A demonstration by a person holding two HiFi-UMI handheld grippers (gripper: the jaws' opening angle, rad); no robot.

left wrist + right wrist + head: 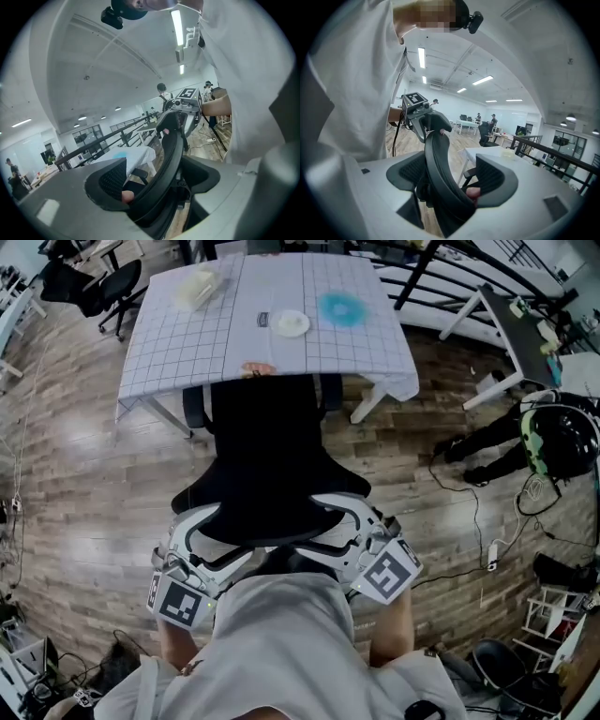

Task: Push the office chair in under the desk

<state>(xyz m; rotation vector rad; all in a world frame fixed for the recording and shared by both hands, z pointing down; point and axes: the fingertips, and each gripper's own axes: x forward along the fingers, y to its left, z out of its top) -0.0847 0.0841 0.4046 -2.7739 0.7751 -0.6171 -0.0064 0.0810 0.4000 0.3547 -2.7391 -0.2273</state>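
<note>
Because the wooden floor (84,484) looks smooth and open, the chair should roll easily, so the work here is mostly steering. The desk (187,343), draped in a white gridded cloth, stands straight ahead of the person. The black office chair (267,456) faces it with its armrests (193,407) just at the near edge, its seat apparently only partly under and its backrest well clear of the top. The left gripper (157,180) and the right gripper (452,177) sit at the two upper corners of the backrest. Each has its jaws held partway apart by the curved top rim, which runs between the ribbed pads and seems pinched there, and neither holds anything else. To do the push well, I judge both sides should press forward evenly and low along the rim so the chair goes in square rather than swivelling. The armrests need watching, since they could catch the hanging cloth or the desk edge and drag it. A small white plate (292,323), a blue patch (342,307) and a pale bundle (197,289) lie on top and could shift if the cloth gets tugged.
</note>
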